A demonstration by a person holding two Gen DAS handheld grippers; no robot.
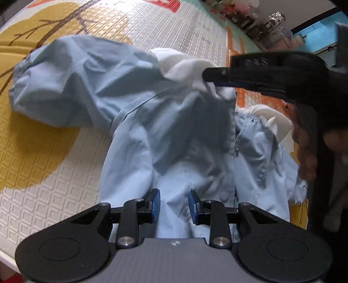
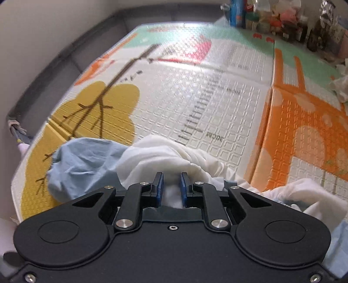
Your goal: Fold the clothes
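Note:
A light blue shirt (image 1: 134, 91) with white trim lies crumpled on the patterned foam mat (image 1: 54, 156). One puffed sleeve spreads to the left. In the left wrist view my left gripper (image 1: 174, 204) hovers over the shirt's lower body. Its jaws stand apart, and the cloth runs flat between and under them. My right gripper (image 1: 205, 76) reaches in from the right, shut on the white trim (image 1: 182, 67) and holding it up off the shirt. In the right wrist view the right gripper (image 2: 172, 187) has that white cloth (image 2: 165, 156) bunched between its blue pads. The blue sleeve (image 2: 82, 161) lies to its left.
The mat carries a yellow tree print (image 2: 95, 108) and an orange animal print (image 2: 304, 122). Bottles and bags (image 2: 282, 19) crowd the far right edge. A crumpled white item (image 2: 341, 87) sits at the right. A person's hand (image 1: 304, 156) holds the right gripper's handle.

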